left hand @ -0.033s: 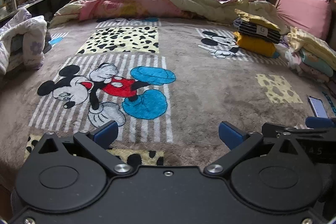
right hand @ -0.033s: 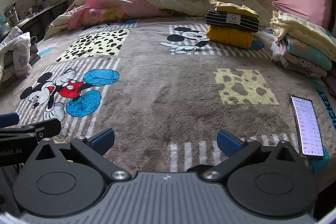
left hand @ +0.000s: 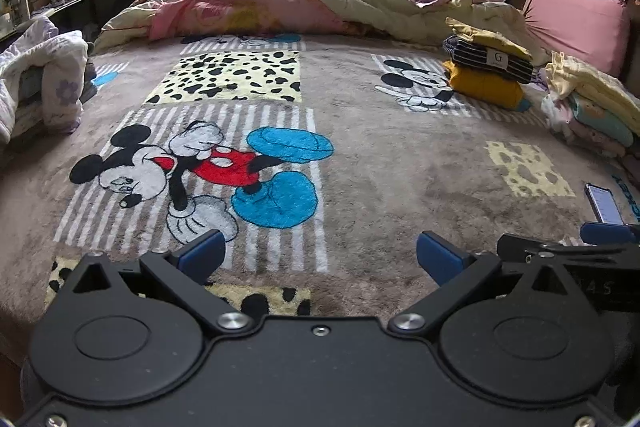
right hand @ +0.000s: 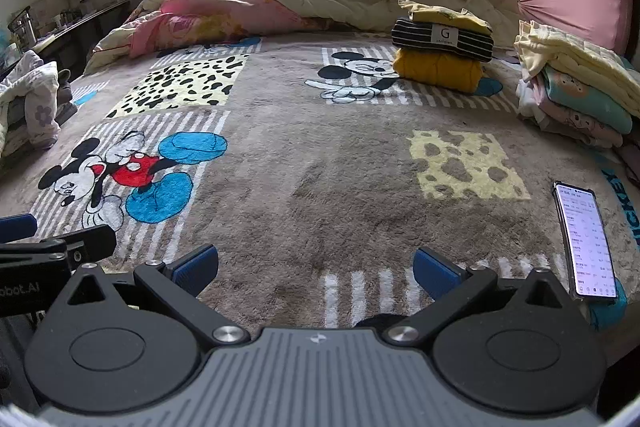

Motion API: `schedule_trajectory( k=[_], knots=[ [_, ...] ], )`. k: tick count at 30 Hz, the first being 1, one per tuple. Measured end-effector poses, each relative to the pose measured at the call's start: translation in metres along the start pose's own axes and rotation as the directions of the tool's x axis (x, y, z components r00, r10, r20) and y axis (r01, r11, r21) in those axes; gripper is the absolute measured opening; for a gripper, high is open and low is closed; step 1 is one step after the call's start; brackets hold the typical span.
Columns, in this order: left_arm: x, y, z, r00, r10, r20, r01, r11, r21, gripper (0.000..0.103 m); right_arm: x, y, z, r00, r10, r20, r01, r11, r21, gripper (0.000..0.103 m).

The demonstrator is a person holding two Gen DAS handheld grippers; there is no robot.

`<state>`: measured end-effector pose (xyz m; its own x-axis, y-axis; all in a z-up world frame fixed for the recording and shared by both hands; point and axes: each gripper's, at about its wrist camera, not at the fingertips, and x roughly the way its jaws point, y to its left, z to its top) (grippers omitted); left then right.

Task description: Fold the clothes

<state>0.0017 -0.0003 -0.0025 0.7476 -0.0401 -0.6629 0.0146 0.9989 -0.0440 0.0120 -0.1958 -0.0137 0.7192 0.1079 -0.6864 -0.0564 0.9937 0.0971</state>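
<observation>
My left gripper (left hand: 319, 249) hovers open over the near edge of the brown Mickey Mouse blanket (left hand: 360, 155), nothing between its blue pads. My right gripper (right hand: 316, 265) is open too, also holding nothing, close beside the left one. A folded stack (right hand: 442, 47) of yellow, striped and mustard garments sits at the far right of the bed; it also shows in the left wrist view (left hand: 486, 71). A second pile of pastel clothes (right hand: 580, 87) lies by the right edge. A crumpled white floral garment (left hand: 44, 79) rests at the left edge.
A phone (right hand: 586, 239) lies screen up on the blanket near the right gripper. A rumpled pink and cream duvet (left hand: 300, 3) covers the far end of the bed. A pink pillow (left hand: 576, 27) leans on the dark headboard at right. A cluttered table stands far left.
</observation>
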Motion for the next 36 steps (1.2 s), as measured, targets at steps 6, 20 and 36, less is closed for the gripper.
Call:
schedule_trajectory(
  k=[6, 20, 36],
  knots=[
    [0.0086, -0.0015, -0.0028, 1.0, -0.016, -0.026, 0.017, 1.0, 0.018, 0.103, -0.0033, -0.0001, -0.001, 1.0, 0.01, 0.016, -0.01, 1.0, 0.0, 0.103],
    [0.0022, -0.0003, -0.0034, 1.0, -0.018, 0.022, 0.017, 0.999, 0.035, 0.103, 0.0002, -0.0007, -0.0009, 1.0, 0.007, 0.011, -0.007, 1.0, -0.015, 0.103],
    [0.0079, 0.0053, -0.0058, 0.998, -0.06, 0.014, 0.06, 0.998, 0.012, 0.103, 0.0026, -0.0083, 0.0019, 1.0, 0.016, 0.002, -0.016, 1.0, 0.018, 0.103]
  ],
)
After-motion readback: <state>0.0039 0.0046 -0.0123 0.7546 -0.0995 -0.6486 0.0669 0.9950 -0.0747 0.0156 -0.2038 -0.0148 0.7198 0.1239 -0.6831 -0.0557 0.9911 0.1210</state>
